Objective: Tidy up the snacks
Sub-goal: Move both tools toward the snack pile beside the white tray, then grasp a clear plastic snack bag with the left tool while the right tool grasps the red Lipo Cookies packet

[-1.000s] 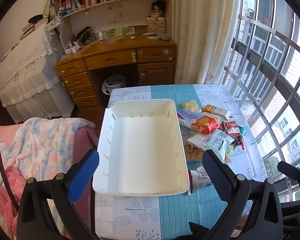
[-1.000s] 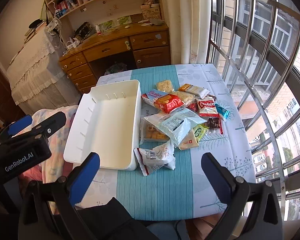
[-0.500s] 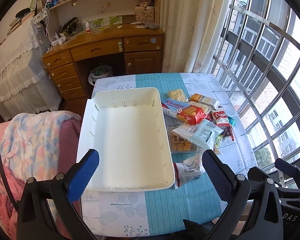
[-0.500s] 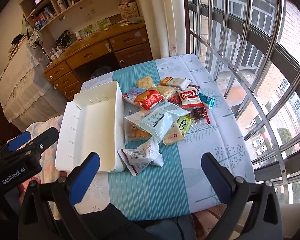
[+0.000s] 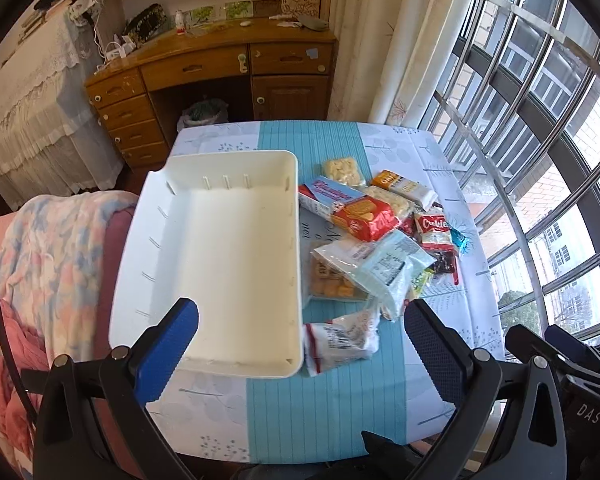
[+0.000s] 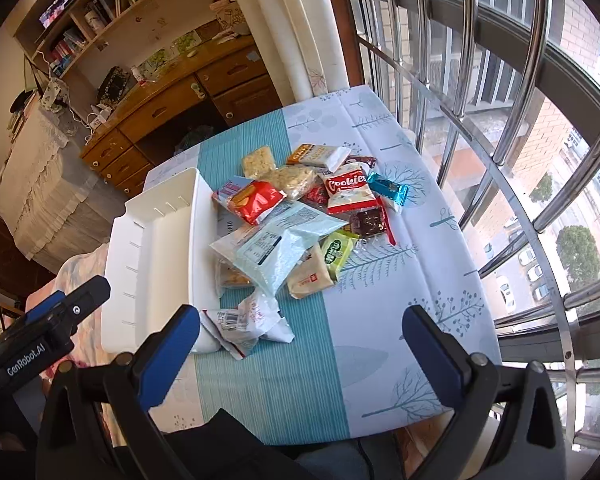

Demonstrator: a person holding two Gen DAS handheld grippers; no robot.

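Observation:
An empty white plastic bin lies on the left of a small table. To its right is a heap of several snack packets: a red cracker pack, a pale blue bag, a white "Cookies" pack, a green pack and a crumpled white wrapper nearest me. My left gripper hovers open over the bin's near right corner. My right gripper hangs open above the table's near edge, holding nothing.
The table wears a teal and white patterned cloth. A barred window runs along the right. A wooden desk stands behind the table, and a chair draped with a pink and blue blanket stands at the left.
Both grippers swung to the right. The bin and snacks drifted left in each view and look a little closer. Nothing on the table moved; both grippers stayed open.

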